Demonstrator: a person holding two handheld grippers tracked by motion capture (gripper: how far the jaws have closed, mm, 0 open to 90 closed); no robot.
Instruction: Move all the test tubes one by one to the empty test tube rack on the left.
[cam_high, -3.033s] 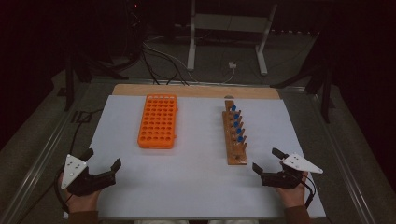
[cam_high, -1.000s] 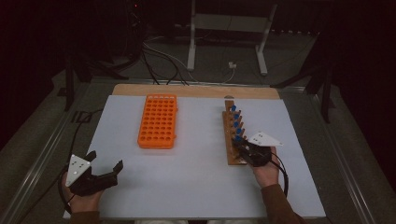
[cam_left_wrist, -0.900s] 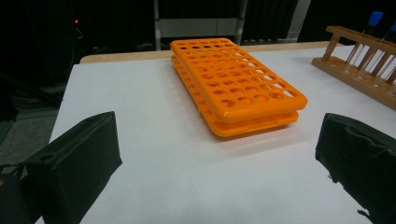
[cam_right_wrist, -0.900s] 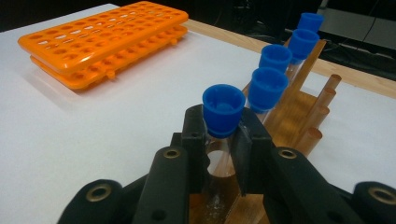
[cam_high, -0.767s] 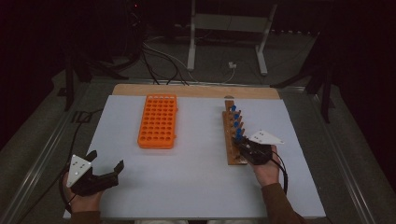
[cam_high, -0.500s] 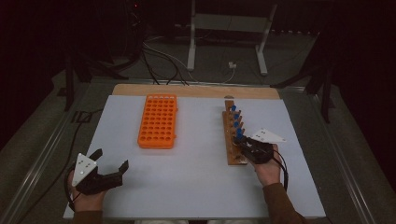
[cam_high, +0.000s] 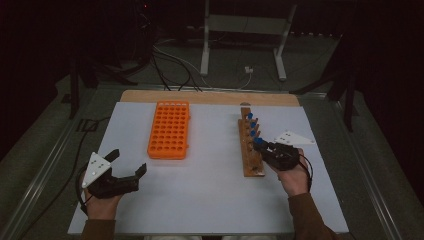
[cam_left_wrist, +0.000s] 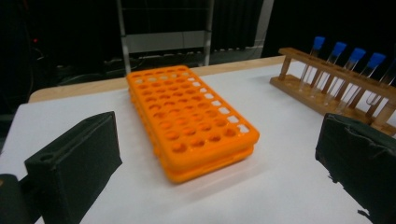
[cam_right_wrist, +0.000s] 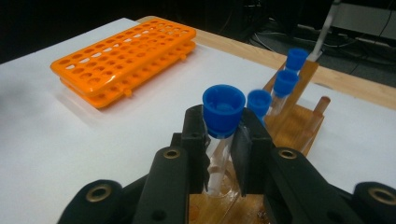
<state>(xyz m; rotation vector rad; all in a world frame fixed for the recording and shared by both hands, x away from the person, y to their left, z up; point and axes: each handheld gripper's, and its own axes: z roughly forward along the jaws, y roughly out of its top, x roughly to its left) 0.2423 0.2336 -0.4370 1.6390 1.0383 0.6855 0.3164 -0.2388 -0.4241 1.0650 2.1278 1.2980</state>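
Blue-capped tube (cam_right_wrist: 223, 122) gripped by the right claw (cam_right_wrist: 223, 154) at the wooden rack (cam_high: 248, 145).
Right of centre in the high view; left claw (cam_high: 127, 166) gapes empty at lower left, near the orange rack (cam_high: 169, 129).

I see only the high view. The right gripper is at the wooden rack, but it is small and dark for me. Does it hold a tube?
Observer: Yes. In the right gripper view the right gripper is shut on a clear tube with a blue cap, gripped just below the cap.
Operator: How many capped tubes stand behind it in the wooden rack?
Observer: Three blue caps; the nearest one is blurred.
Operator: And the left gripper, is anything between its jaws?
Observer: No. In the left gripper view the jaws stand wide apart, with the orange rack farther off on the white table.
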